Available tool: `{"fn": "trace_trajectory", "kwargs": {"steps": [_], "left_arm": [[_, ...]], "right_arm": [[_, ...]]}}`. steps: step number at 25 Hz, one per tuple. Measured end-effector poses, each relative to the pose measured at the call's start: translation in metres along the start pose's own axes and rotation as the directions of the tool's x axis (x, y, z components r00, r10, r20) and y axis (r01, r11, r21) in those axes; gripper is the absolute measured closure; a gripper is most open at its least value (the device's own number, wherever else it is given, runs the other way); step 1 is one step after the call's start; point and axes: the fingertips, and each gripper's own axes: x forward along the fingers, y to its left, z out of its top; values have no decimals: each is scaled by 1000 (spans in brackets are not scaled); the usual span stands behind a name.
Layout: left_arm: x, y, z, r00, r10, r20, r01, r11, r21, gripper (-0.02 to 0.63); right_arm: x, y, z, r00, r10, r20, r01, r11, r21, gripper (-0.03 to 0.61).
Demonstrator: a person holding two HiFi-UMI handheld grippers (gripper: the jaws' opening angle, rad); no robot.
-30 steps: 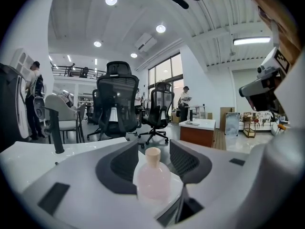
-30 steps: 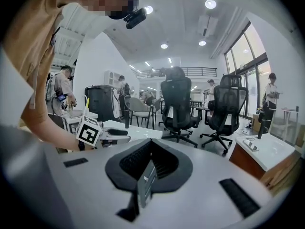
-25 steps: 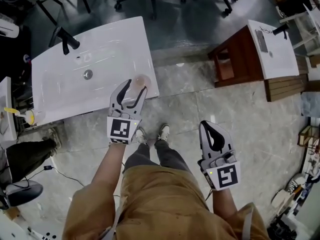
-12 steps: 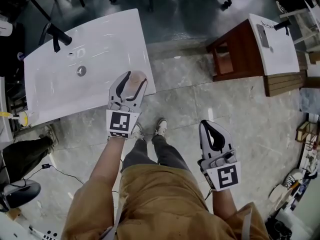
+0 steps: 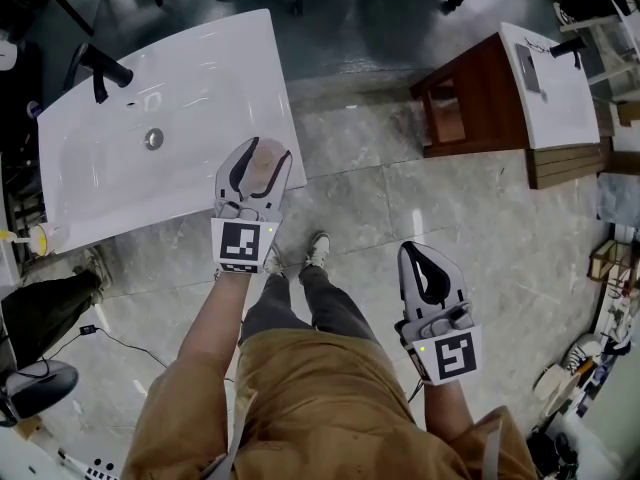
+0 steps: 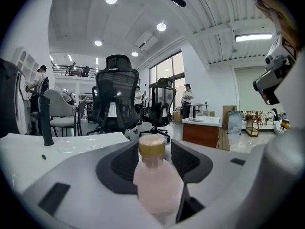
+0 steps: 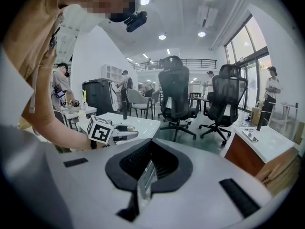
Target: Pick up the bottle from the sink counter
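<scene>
- A person in tan clothing (image 5: 300, 398) stood on the grey stone floor (image 5: 380, 198), pale shoes (image 5: 318, 252) just beyond the knees.
- The right grey two-jaw gripper (image 5: 418, 258) hung low at the person's side, over bare floor and well apart from the table. In the right gripper view its jaws were pressed together with nothing between them (image 7: 148, 170).
- The left grey two-jaw gripper (image 5: 260, 156) reached forward to the table's near right corner. It was clenched on a clear plastic bottle of pale pink liquid with a tan cap (image 5: 264, 170).
- In the left gripper view the bottle (image 6: 155, 180) stood upright between the ribbed black pads (image 6: 125, 162). Its cap rose just above them, at the left gripper's (image 6: 153, 148) tips.
- The bottle sat over that corner of the white sink table (image 5: 200, 78). No view showed whether its base touched the surface.
- Farther along the table lay the round metal drain (image 5: 153, 139) in the shallow basin, and beyond it the black tap (image 5: 100, 68) at the far edge.
- To the right, across open floor, stood a brown wooden cabinet with a white top (image 5: 470, 98).
- Black mesh office chairs (image 6: 114, 94) stood beyond the table.
</scene>
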Motion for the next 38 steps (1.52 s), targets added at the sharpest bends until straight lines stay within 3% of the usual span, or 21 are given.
{"fn": "trace_trajectory", "kwargs": {"steps": [9, 17, 25, 38], "left_arm": [[3, 2, -5, 1000, 15, -2, -15, 1000, 2, 418], [-1, 6, -1, 1000, -2, 18, 3, 999, -40, 474], [1, 3, 0, 1000, 2, 21, -2, 1000, 12, 475], [3, 2, 0, 998, -56, 17, 56, 998, -2, 479]], "right_arm": [[2, -3, -8, 1000, 9, -20, -9, 1000, 2, 575], [6, -1, -7, 1000, 21, -18, -21, 1000, -1, 575], [8, 0, -10, 999, 29, -31, -29, 1000, 2, 575], [11, 4, -8, 998, 50, -23, -50, 999, -2, 575]]}}
